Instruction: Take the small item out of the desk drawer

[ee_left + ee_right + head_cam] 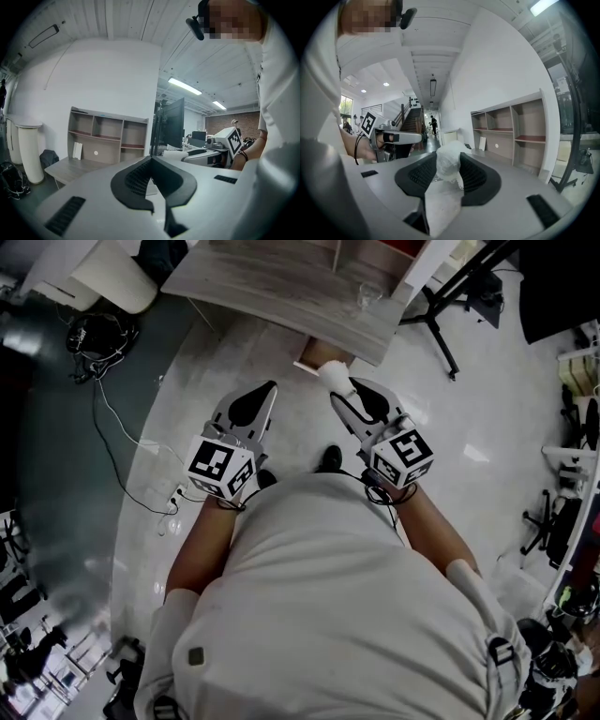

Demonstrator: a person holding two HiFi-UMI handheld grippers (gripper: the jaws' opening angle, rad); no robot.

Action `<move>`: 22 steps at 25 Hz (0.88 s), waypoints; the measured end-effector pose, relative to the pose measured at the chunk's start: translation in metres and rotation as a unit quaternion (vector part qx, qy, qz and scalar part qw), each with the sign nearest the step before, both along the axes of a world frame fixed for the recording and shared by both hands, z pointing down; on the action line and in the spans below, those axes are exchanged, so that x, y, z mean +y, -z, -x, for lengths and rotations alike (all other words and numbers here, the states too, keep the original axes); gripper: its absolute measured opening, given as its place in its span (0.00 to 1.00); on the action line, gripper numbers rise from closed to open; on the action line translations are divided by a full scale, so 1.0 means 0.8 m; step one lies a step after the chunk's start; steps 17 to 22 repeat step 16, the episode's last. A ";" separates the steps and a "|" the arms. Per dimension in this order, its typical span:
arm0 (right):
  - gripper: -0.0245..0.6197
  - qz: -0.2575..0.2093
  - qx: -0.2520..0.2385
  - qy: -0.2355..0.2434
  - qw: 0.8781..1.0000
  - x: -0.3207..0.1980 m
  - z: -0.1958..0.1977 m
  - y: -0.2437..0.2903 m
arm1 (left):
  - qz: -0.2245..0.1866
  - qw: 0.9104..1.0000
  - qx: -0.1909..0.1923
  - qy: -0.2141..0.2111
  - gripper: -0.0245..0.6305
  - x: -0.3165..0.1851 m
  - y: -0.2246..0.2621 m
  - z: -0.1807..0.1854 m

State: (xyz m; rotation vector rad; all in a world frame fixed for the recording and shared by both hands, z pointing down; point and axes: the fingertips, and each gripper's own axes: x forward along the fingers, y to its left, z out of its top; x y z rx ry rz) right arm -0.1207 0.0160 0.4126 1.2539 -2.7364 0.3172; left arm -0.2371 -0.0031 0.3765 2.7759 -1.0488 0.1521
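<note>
In the head view both grippers are held out in front of the person, just short of the grey wooden desk. My right gripper is shut on a small crumpled white item. In the right gripper view that white wad sits pinched between the black pads, with a tail hanging toward the camera. My left gripper is shut, its black pads meeting at the tip with nothing between them. A light-brown part shows under the desk's near edge; whether it is the drawer I cannot tell.
A clear glass stands on the desk near its right end. A black tripod stand is on the floor to the right. Cables and a power strip lie at the left. A shelf unit stands on the desk.
</note>
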 end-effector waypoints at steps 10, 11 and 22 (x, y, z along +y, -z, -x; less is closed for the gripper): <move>0.29 -0.005 0.001 0.001 1.000 -0.003 0.004 0.007 | -0.007 1.000 -0.001 -0.008 0.06 -0.008 0.003 0.001; 0.29 -0.005 0.002 0.001 1.000 -0.004 0.004 0.007 | -0.006 1.000 -0.001 -0.009 0.06 -0.009 0.002 0.002; 0.29 -0.004 0.003 0.000 1.000 -0.007 0.008 0.003 | -0.005 1.000 0.001 -0.012 0.06 -0.012 0.000 0.006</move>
